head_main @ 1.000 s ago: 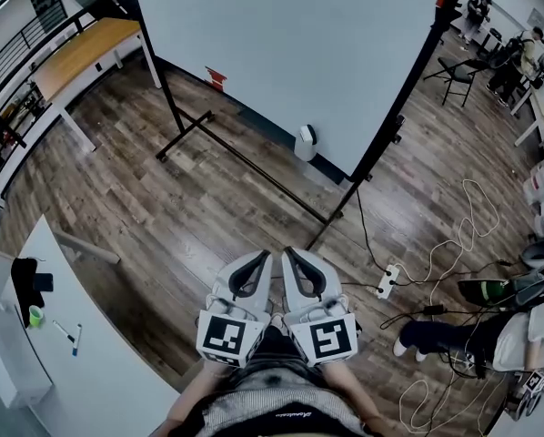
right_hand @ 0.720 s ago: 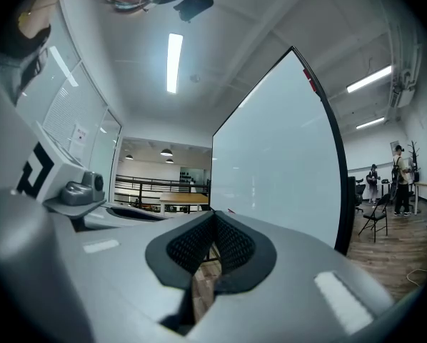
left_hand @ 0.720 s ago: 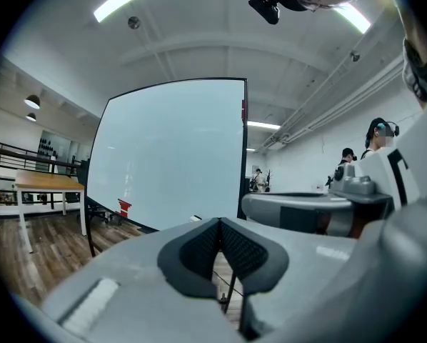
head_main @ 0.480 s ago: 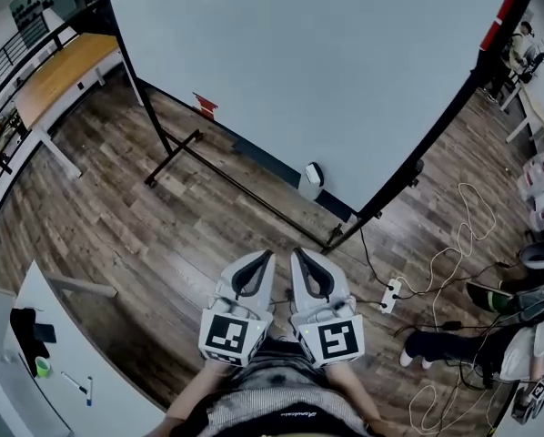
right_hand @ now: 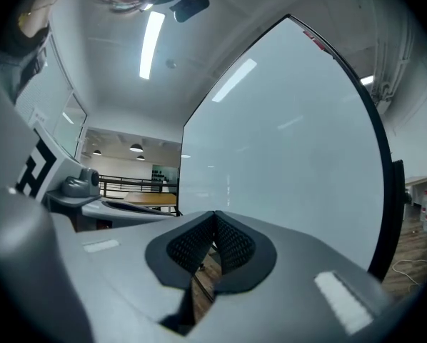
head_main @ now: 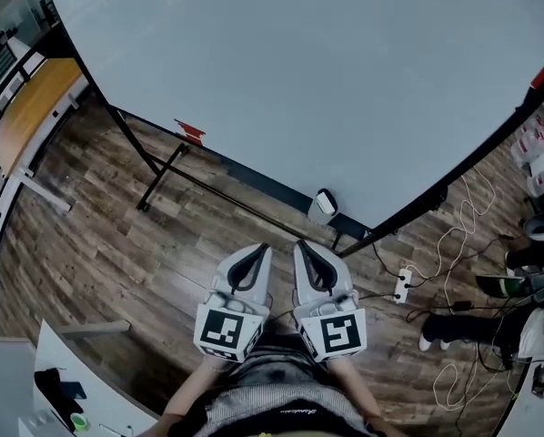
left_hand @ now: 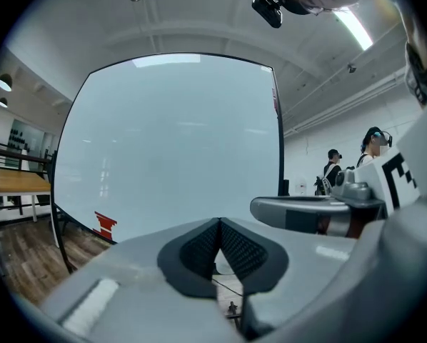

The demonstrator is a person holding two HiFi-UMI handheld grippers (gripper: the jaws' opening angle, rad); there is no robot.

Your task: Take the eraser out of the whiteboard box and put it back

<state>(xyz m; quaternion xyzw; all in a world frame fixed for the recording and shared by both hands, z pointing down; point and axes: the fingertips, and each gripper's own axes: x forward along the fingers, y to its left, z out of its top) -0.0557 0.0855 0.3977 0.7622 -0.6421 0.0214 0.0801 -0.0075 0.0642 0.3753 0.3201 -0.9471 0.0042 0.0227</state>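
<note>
Brown wood-plank flooring (head_main: 117, 217) runs under a large pale whiteboard on a black wheeled frame (head_main: 327, 80), which fills most of the head view. A long table with a light wooden top (head_main: 26, 116) stands off to the left. On the floor at the right, a white power strip (head_main: 401, 286) lies among loose white cables.

A small red tag (head_main: 190, 132) sits on the board's lower edge. Farther right on the same edge hangs the small white whiteboard box (head_main: 324, 206). The eraser is probably inside it, though the box is too small here to make out what it holds.

The grey left gripper (head_main: 261, 248) and the grey right gripper (head_main: 301, 244) are side by side, close to the person's body. Both point toward the board, well apart from the box. In its own view the left gripper (left_hand: 219, 221) has its black ribbed pads (left_hand: 199, 249) pressed together at the tips with nothing between them. The right gripper (right_hand: 214, 213) is the same, closed and empty. Two people (left_hand: 370, 152) stand in the background beyond the board's right edge.
</note>
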